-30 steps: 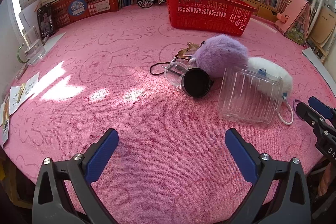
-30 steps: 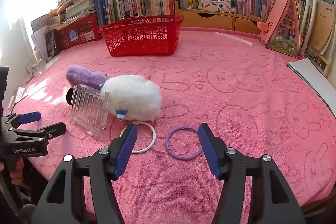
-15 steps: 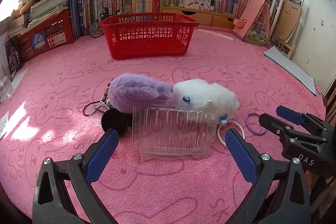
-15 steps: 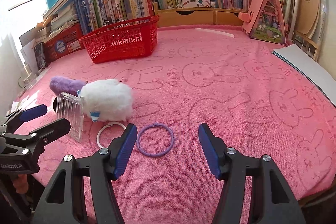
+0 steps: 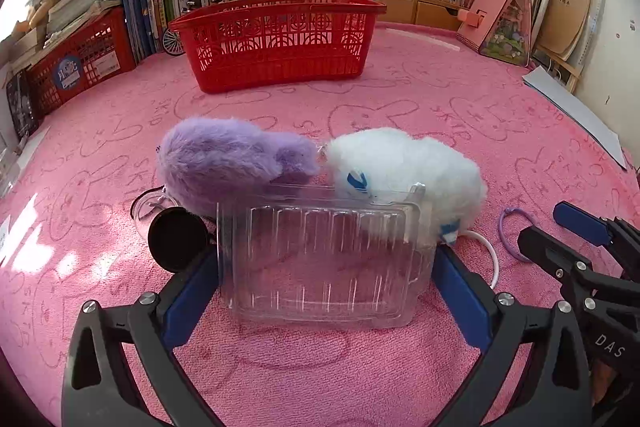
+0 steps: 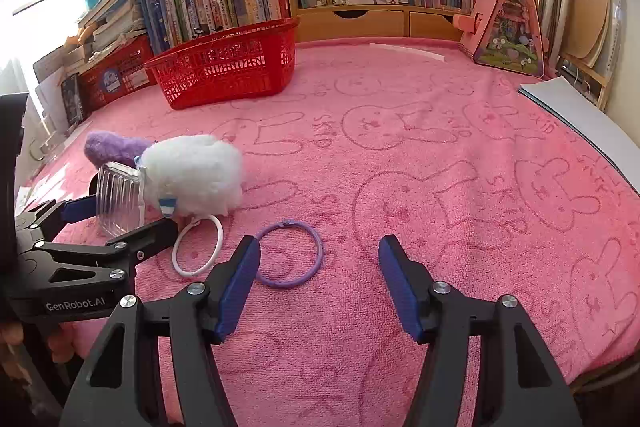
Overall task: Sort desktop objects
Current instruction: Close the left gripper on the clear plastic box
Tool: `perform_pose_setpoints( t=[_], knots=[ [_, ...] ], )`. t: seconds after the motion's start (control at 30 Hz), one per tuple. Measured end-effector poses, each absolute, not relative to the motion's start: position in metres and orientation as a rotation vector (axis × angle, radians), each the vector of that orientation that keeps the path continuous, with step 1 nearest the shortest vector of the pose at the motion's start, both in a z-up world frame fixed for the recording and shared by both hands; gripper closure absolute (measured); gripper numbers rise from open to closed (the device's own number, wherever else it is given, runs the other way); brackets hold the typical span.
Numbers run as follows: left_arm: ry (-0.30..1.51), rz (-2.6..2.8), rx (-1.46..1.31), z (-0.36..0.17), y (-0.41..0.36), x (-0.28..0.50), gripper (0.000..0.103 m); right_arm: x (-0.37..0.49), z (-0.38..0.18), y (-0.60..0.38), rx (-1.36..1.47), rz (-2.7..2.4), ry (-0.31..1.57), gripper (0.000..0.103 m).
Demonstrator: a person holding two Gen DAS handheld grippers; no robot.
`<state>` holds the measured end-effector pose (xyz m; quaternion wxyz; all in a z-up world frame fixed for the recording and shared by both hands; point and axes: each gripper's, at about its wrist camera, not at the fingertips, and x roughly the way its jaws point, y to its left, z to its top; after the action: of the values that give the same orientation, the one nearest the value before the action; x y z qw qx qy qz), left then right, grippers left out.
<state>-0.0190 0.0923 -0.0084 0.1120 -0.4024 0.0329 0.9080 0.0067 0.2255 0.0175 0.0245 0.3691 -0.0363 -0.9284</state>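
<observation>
Pink cloth (image 6: 440, 147): basket (image 6: 224, 67), plushies, rings, maybe lens.

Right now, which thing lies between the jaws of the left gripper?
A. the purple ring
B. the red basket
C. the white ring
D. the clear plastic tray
D: in the left wrist view the clear plastic tray sits between the jaws of the left gripper.

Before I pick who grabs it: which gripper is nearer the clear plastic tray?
Left. The left gripper has its fingers on either side of the clear plastic tray; the right gripper hangs off to the tray's right, by the purple ring.
</observation>
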Motion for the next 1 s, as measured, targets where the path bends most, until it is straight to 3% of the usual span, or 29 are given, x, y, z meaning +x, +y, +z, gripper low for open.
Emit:
perform_pose_setpoints(
  t=[0.17, 0.4, 0.57, 0.83, 1.0],
  knots=[
    [0.123, 2.672, -1.183, -0.010, 0.093, -0.018, 0.000, 0.007, 0.014, 0.217, 1.128, -2.908, 0.004, 0.037],
    [0.122, 2.679, -1.173, -0.010, 0.093, -0.018, 0.000, 0.007, 0.013, 0.219, 1.098, -2.884, 0.001, 0.031],
    [0.119, 2.682, -1.172, -0.009, 0.093, -0.018, 0.000, 0.015, 0.030, 0.243, 0.999, -2.886, -0.271, 0.031],
    [0.128, 2.668, -1.169, -0.009, 0.093, -0.017, 0.000, 0.005, 0.018, 0.264, 1.108, -2.965, -0.316, 0.031],
    [0.123, 2.671, -1.168, -0.009, 0.093, -0.017, 0.000, 0.006, 0.014, 0.251, 1.107, -3.008, -0.149, 0.028]
  ],
)
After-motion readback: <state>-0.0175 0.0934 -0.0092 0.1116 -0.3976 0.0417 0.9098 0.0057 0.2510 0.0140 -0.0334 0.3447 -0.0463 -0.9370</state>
